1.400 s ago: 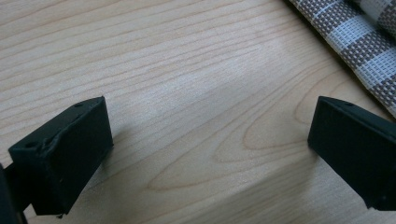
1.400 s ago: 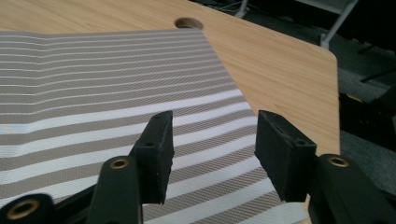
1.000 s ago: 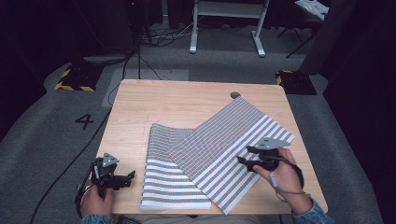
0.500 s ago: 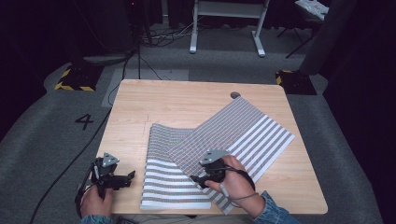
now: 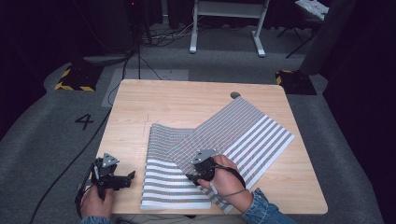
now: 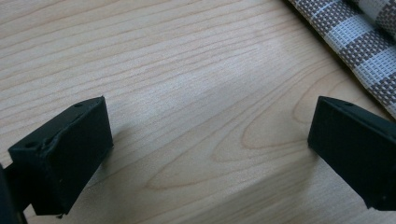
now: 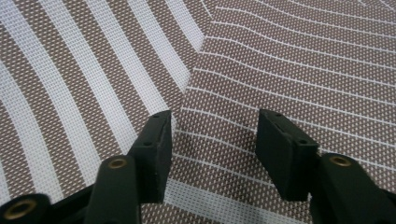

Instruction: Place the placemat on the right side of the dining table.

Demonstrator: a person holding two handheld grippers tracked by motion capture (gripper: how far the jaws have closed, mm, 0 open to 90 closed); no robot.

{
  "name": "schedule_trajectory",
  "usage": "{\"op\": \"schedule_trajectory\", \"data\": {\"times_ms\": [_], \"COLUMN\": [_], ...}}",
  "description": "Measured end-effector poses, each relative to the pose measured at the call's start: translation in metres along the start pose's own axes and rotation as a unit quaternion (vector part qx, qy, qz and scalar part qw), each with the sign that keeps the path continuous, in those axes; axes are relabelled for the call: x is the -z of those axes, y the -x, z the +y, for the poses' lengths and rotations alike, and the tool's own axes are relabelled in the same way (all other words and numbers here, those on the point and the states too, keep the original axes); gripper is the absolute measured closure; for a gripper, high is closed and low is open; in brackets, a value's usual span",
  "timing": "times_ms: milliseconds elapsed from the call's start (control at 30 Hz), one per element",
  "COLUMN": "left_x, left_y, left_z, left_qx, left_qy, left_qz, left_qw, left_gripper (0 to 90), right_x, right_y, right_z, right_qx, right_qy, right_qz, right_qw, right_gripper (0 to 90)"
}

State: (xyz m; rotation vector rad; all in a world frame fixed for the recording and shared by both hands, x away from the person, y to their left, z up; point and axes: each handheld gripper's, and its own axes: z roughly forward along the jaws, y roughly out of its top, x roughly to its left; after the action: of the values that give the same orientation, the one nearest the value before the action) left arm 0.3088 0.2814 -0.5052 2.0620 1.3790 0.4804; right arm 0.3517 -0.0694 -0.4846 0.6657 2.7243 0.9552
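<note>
Striped woven mat (image 5: 219,154) lies half-folded at lower centre of the wooden table (image 5: 177,100). Right gripper (image 5: 196,175), jaws closing but apparently gripping nothing, straddles its flap edge; left gripper (image 5: 127,177) rests spread.

Table: we see a light wooden table (image 5: 187,100) standing on grey carpet.
Hole: a small round hole (image 5: 235,95) sits near its far edge.
On it: two striped woven mats (image 5: 243,130) overlapping.
</note>
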Motion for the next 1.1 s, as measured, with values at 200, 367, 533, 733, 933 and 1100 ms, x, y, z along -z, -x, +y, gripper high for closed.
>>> {"op": "schedule_trajectory", "data": {"times_ms": [200,367,533,733,933,1100], "left_x": [0.0,0.0,-0.001,-0.002,-0.002,-0.002], "left_y": [0.0,0.0,-0.002,-0.003,-0.003,-0.003], "left_z": [0.0,0.0,0.002,0.002,0.003,0.003], "left_qx": [0.0,0.0,-0.007,-0.01,-0.012,-0.012], "left_qy": [0.0,0.0,0.0,-0.001,-0.001,-0.002], "left_qz": [0.0,0.0,-0.01,-0.01,-0.012,-0.01], "left_qw": [1.0,1.0,0.9999,0.9999,0.9999,0.9999], "left_gripper": [0.0,0.0,0.0,0.0,0.0,0.0], "right_x": [0.002,0.013,0.035,0.059,0.084,0.106], "right_y": [0.008,0.016,0.018,0.019,0.022,0.028], "right_z": [-0.001,0.001,-0.003,-0.015,-0.046,-0.075], "right_qx": [-0.002,-0.013,-0.003,0.01,-0.015,-0.023], "right_qy": [0.002,0.014,0.026,0.022,0.007,-0.011], "right_qz": [-0.01,0.007,0.015,0.032,0.042,0.049], "right_qw": [0.9999,0.9998,0.9995,0.9992,0.999,0.9985], "right_gripper": [70.2,85.0,85.3,84.6,82.7,80.7]}}
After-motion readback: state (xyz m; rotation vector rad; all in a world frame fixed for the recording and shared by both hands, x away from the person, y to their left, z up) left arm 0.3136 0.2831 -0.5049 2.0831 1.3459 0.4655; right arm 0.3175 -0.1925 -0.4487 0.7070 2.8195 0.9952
